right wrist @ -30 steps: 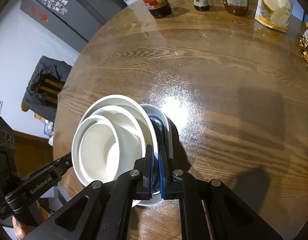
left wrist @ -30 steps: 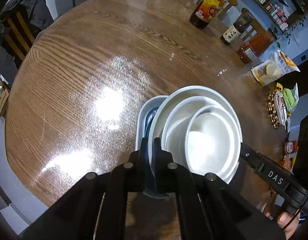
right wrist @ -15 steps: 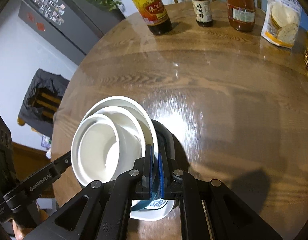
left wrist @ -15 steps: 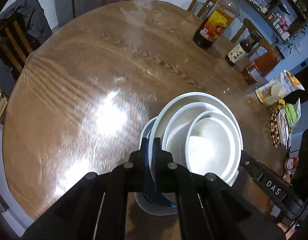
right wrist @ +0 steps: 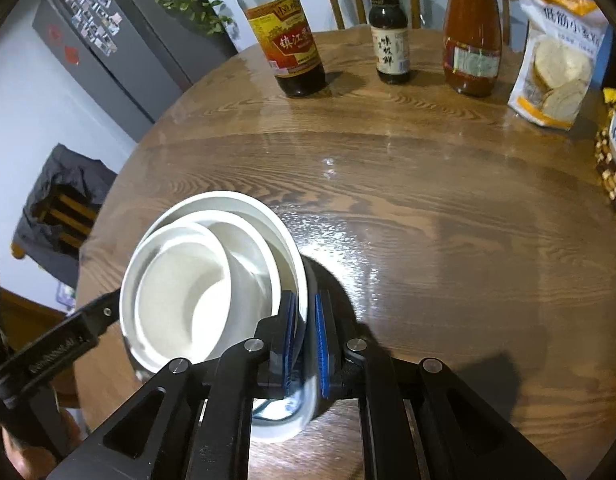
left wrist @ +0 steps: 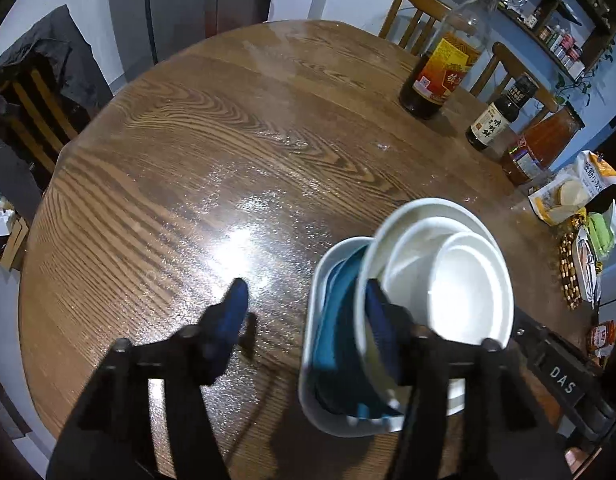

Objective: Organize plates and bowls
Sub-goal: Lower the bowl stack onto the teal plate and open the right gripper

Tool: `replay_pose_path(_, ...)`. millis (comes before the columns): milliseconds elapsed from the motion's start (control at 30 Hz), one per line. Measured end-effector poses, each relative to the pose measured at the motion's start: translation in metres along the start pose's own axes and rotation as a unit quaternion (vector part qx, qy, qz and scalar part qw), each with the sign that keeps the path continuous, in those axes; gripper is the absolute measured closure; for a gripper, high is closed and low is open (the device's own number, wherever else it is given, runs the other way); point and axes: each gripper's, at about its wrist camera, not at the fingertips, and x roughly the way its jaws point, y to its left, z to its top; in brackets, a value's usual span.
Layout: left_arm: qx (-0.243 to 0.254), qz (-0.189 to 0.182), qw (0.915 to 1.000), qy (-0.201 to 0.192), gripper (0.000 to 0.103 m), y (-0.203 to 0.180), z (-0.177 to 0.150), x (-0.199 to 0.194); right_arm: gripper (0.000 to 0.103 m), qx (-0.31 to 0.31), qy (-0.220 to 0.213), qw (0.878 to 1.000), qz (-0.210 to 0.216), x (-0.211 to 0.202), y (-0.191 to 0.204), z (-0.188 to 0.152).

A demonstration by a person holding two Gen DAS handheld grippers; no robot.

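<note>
Left gripper (left wrist: 304,304) just opened, jaws spread clear of the nested white bowls (left wrist: 448,280) and plates beneath. Right gripper (right wrist: 306,328) clamped on the stack's rim. Stack low over the round wooden table (left wrist: 168,160), apparently set down; probably ready for release.

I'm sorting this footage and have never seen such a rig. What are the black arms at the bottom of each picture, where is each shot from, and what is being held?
There is no robot: a person holds a two-finger gripper in each hand, each with a fisheye camera looking along its fingers. The left view shows the left gripper, whose jaws have just been opening off the stack of white bowls on a white plate. The right view shows the right gripper shut on that stack's rim. On the round wooden table stand three bottles and a snack bag.
</note>
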Motion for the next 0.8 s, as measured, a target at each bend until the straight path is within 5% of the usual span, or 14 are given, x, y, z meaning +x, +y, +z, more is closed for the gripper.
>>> replay_pose_path(633, 0.038, 0.031, 0.9969, -0.061, 0.028, 0.0, -0.006, -0.031, 0.091, -0.024, -0.026, 0.999, -0.031, -0.013, 0.001, -0.007)
replay_pose_path(800, 0.048, 0.039, 0.9953, -0.074, 0.024, -0.004, -0.009, -0.038, 0.081, -0.033, -0.053, 0.997, -0.044, -0.029, 0.001, -0.006)
